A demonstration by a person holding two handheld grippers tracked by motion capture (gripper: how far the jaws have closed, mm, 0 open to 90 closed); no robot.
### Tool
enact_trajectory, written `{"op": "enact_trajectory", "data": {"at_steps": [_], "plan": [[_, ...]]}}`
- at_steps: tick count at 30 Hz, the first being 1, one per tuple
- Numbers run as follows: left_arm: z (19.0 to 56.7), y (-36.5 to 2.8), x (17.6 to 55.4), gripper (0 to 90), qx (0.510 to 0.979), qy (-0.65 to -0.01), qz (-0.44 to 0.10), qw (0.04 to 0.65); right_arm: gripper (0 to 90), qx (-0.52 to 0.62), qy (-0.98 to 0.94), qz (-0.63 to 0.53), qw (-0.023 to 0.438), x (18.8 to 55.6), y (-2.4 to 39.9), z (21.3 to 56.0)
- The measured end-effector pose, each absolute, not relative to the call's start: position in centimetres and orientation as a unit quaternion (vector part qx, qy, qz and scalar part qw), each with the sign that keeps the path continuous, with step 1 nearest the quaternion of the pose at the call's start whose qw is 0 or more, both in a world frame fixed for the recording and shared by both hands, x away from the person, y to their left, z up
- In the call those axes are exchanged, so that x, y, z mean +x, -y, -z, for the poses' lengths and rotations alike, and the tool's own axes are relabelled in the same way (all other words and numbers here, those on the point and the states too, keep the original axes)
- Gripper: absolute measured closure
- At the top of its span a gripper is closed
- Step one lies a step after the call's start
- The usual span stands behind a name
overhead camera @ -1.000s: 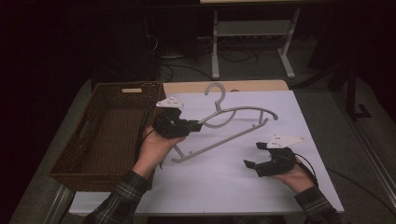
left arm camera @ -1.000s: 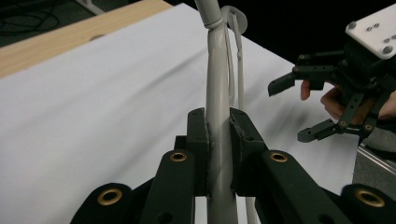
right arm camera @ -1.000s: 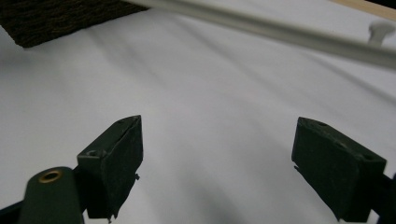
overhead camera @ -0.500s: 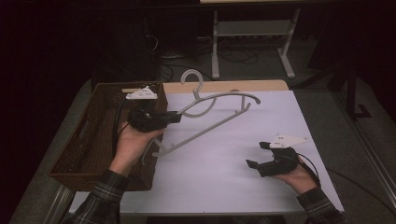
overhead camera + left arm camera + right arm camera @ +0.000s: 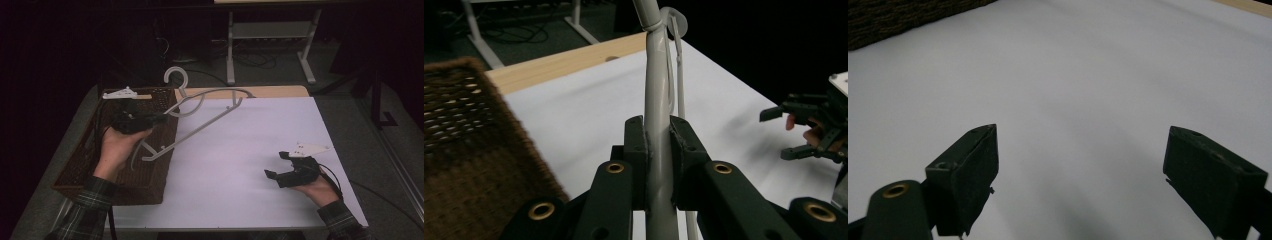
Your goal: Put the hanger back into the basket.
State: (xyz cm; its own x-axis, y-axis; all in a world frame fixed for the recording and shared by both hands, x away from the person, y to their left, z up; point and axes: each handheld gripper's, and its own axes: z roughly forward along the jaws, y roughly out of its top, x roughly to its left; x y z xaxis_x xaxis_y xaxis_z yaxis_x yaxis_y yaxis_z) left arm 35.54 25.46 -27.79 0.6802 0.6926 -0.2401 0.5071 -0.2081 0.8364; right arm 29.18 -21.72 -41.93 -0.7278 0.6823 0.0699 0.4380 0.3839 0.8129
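Hanger (image 5: 202,112) and left gripper (image 5: 150,120) meet over the near edge of the wicker basket (image 5: 90,165) in the high view — the pale plastic hanger is held off the surface, its hook up toward the far side of the table and its lower bar slanting down to the basket's right rim. The person's left hand (image 5: 117,147) carries that gripper above the basket, which sits at the left of the white table top (image 5: 250,165). Well apart, at the lower right, the right gripper (image 5: 280,167) rests low over the bare white surface, its jaws spread with nothing between them.

Left gripper view: the two black jaws are clamped on one arm of the hanger (image 5: 658,130), pads pressing it from both sides, and the arm runs straight up out of the grip toward the top of the picture. Brown weave of the basket (image 5: 469,150) lies to the left, the white table top (image 5: 589,115) beyond, and the other gripper (image 5: 794,132) sits farther off at the right edge.

Right gripper view: the jaws stand wide — only the plain white table top (image 5: 1073,85) lies between and ahead of them, with a strip of the basket (image 5: 903,17) in the top left corner.
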Motion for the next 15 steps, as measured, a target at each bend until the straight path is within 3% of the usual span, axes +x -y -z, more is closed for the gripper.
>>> {"op": "enact_trajectory", "data": {"at_steps": [15], "plan": [[27.3, -31.0, 35.5, 80.6, 0.744, -0.433, -0.119, 0.495, 13.9, 0.346, -0.821, -0.431, 0.141, 29.2, 21.7, 42.1]]}}
